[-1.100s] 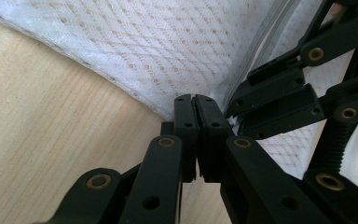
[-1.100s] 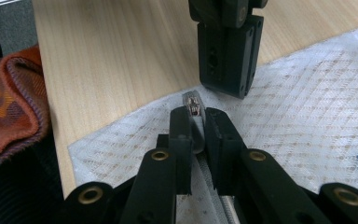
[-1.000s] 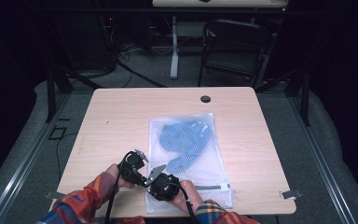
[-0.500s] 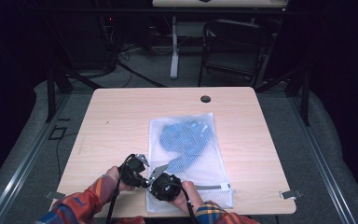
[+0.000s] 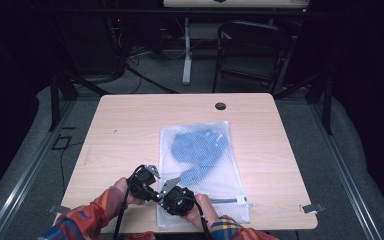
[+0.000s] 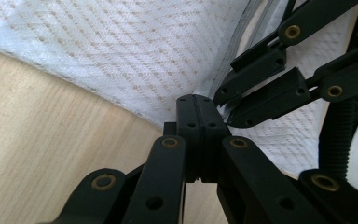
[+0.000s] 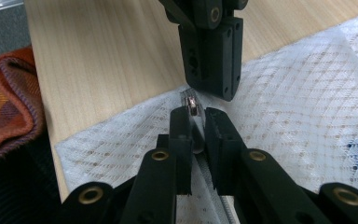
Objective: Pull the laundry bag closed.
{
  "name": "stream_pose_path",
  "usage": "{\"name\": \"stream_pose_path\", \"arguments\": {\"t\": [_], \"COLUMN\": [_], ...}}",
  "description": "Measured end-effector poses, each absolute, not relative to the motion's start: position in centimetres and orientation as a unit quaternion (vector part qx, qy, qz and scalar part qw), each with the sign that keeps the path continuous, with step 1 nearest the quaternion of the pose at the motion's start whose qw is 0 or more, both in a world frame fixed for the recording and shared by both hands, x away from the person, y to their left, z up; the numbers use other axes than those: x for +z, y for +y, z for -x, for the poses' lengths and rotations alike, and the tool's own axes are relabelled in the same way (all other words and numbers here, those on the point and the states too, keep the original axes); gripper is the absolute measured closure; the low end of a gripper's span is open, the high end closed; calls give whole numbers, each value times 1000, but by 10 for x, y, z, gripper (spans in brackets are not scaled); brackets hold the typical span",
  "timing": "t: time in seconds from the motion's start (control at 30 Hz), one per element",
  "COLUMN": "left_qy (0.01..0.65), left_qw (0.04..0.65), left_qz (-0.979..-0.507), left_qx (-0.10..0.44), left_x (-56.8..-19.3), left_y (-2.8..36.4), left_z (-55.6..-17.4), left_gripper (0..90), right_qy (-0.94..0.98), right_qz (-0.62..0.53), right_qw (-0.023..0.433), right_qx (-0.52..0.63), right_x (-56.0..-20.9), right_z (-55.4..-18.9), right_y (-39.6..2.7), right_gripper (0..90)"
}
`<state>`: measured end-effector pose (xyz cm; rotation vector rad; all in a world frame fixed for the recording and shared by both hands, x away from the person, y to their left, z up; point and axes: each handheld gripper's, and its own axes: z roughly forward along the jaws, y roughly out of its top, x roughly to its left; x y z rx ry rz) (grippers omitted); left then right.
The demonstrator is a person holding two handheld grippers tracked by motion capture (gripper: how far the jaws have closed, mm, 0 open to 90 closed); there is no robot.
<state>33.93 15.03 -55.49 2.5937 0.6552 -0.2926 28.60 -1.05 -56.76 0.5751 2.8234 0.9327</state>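
A white mesh laundry bag is lying flat on the pale wooden worktop, its near edge reaching the worktop's front edge, with one crumpled blue garment showing through the netting. A grey zipper is running along the bag's near end. The person's two hands are meeting at the bag's near left corner, each working one black gripper.

In the right gripper view, the right gripper is closing its jaws on the small metal zipper pull, which is standing between the pads at the corner of the bag. The left gripper is holding its jaws fully together in its own view, pinching the hem of the mesh right at that corner, so the fabric is rising in a taut fold away from the wood. The two sets of jaws are sitting just beside each other, almost tip to tip.

By count: one bag, one garment inside it, one zipper pull, two grippers, one round black grommet near the worktop's far edge.

Compared with the high view a second earlier, the bag and garment are lying where they were, and both hands are staying at the same corner; the left gripper is sitting slightly nearer the front edge than before.
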Motion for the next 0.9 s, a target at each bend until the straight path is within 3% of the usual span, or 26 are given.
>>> {"name": "stream_pose_path", "arguments": {"t": [0.5, 0.9], "left_qy": [208, 223], "left_qw": [202, 212], "left_qz": [-953, -947], "left_qx": [-89, -95], "left_x": [-555, -556], "left_y": [147, 147], "left_z": [-335, -334], "left_gripper": [900, 900], "right_qy": [934, 938], "right_qz": [-182, -180], "right_qw": [69, 71], "right_qx": [301, 288], "right_x": [-567, -564], "right_z": [-284, -284], "right_y": [-8, -11], "right_gripper": [819, 820]}}
